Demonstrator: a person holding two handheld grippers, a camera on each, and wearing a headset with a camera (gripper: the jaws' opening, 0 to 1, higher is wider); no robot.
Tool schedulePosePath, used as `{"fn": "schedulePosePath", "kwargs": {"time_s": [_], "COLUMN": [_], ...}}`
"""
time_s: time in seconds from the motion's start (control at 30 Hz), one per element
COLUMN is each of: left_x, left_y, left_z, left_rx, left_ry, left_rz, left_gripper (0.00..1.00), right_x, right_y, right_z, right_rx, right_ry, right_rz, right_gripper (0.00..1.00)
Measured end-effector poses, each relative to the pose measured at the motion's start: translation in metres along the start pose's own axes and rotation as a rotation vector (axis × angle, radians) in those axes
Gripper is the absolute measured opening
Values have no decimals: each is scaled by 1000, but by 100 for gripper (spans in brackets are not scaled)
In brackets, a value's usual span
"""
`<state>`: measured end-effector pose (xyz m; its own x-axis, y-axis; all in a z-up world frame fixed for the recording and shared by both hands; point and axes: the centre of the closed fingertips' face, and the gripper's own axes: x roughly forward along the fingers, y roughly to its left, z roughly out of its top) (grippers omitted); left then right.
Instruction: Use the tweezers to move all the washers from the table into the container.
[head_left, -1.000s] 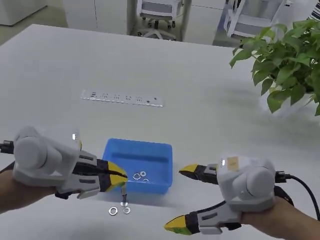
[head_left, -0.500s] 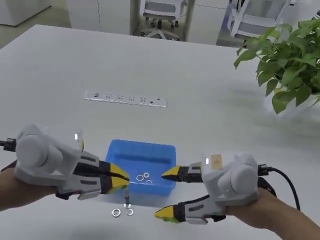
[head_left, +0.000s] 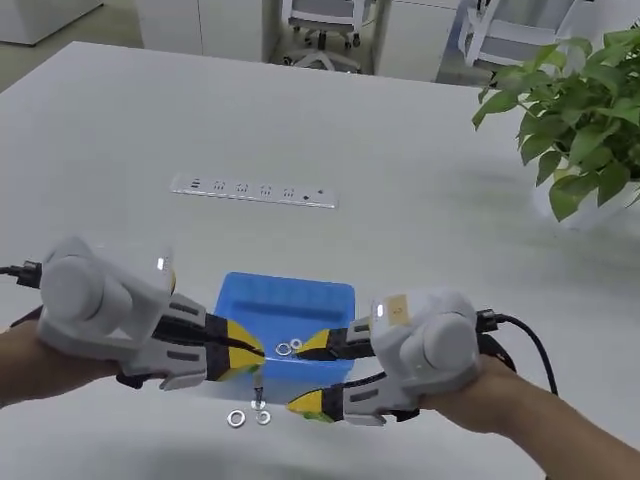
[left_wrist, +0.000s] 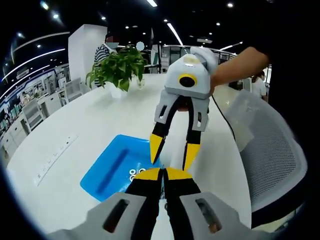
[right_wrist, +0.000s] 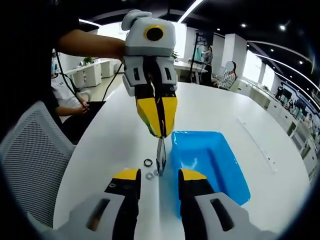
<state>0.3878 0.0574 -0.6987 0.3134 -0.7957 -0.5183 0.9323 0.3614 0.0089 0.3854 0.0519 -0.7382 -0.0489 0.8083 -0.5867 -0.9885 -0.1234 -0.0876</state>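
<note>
Tweezers (right_wrist: 160, 150) sit clamped in the left tongs (head_left: 260, 350), right tongs (head_left: 297, 375) gaping; two washers (head_left: 236, 418) on table (head_left: 400, 200), two more in container (head_left: 290, 300)

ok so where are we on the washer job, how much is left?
Done: at least two small metal washers lie in the blue plastic container. In hand: the left gripper is shut on the thin metal tweezers, tips down beside the loose washers; the right gripper is open, holding nothing. Left: two loose washers on the white table, just in front of the container.
</note>
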Motion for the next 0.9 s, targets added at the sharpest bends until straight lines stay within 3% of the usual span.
{"fn": "schedulePosePath", "kwargs": {"time_s": [0.53, 0.9], "left_x": [1, 2], "left_y": [-3, -2], "left_z": [0, 0], "left_rx": [8, 2], "left_ry": [22, 20], "left_rz": [-50, -49], "left_gripper": [6, 6], "right_x": [32, 39], "right_y": [-3, -1], "right_z": [7, 4], "right_rx": [-59, -74], "right_ry": [7, 23], "right_rz": [42, 73], "right_gripper": [16, 9]}}
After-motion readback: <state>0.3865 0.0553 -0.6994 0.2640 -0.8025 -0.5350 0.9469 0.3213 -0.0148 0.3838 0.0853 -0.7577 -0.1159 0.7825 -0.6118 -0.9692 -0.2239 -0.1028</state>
